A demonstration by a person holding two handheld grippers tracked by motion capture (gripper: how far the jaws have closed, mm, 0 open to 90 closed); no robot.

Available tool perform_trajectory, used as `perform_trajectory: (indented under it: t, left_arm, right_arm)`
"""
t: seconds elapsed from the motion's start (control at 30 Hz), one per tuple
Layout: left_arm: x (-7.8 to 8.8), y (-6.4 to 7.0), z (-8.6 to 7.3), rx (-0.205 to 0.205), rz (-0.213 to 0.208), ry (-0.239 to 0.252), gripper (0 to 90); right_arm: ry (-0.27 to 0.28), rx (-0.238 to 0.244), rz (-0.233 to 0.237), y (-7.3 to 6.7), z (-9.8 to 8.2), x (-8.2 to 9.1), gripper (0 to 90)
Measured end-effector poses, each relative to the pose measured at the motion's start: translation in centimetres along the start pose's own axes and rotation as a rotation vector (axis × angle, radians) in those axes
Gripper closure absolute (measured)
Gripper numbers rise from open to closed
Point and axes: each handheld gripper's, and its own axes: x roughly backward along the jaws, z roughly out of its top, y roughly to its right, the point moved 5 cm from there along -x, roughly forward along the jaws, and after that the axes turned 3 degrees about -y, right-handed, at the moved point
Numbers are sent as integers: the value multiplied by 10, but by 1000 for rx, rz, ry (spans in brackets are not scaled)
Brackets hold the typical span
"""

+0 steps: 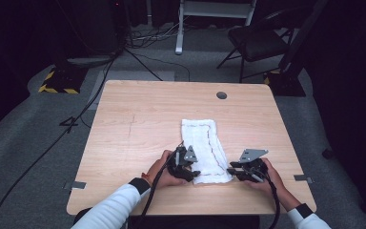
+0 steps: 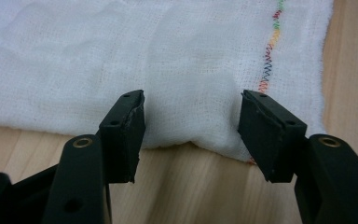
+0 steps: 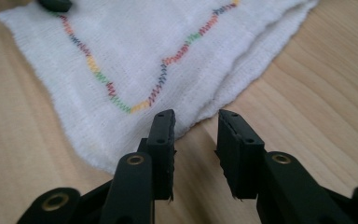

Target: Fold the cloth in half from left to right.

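A white cloth (image 1: 205,149) lies folded on the wooden desk (image 1: 138,124), running from the middle toward the near edge. The left gripper (image 1: 185,164) sits at its near left corner, the right gripper (image 1: 246,168) just beside its near right corner.

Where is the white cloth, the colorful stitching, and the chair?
white cloth (image 1: 202,145), high view, on its plain middle.
colorful stitching (image 3: 163,70), right gripper view, on the zigzag thread line.
chair (image 1: 257,43), high view, on its dark seat.
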Motion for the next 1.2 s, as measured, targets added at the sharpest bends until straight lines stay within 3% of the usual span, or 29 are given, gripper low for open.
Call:
perform_trajectory:
  t: [0.27,0.43,0.5,0.63,0.8,0.97,1.1,1.2]
  left_arm:
    - [14,6,-18,1,-9,-5,417]
    - [22,7,-25,12,-9,6,376]
    - [27,4,-25,27,-3,13,305]
    - [35,-7,-22,69,24,51,266]
    - [40,-24,-15,106,58,77,243]
    - [39,-51,-6,154,125,92,240]
    - [32,-71,2,178,151,86,237]
    - [21,-90,9,221,172,83,238]
  right_arm:
    - [-7,51,59,-27,6,-2,667]
    - [-15,78,57,-35,9,-1,590]
    - [-4,65,49,-32,10,0,563]
    - [41,25,26,-20,16,8,524]
    - [88,-20,-44,2,26,15,477]
    - [109,-49,-85,23,40,11,465]
    - [121,-73,-103,39,56,4,465]
    - [132,-109,-100,51,69,-6,468]
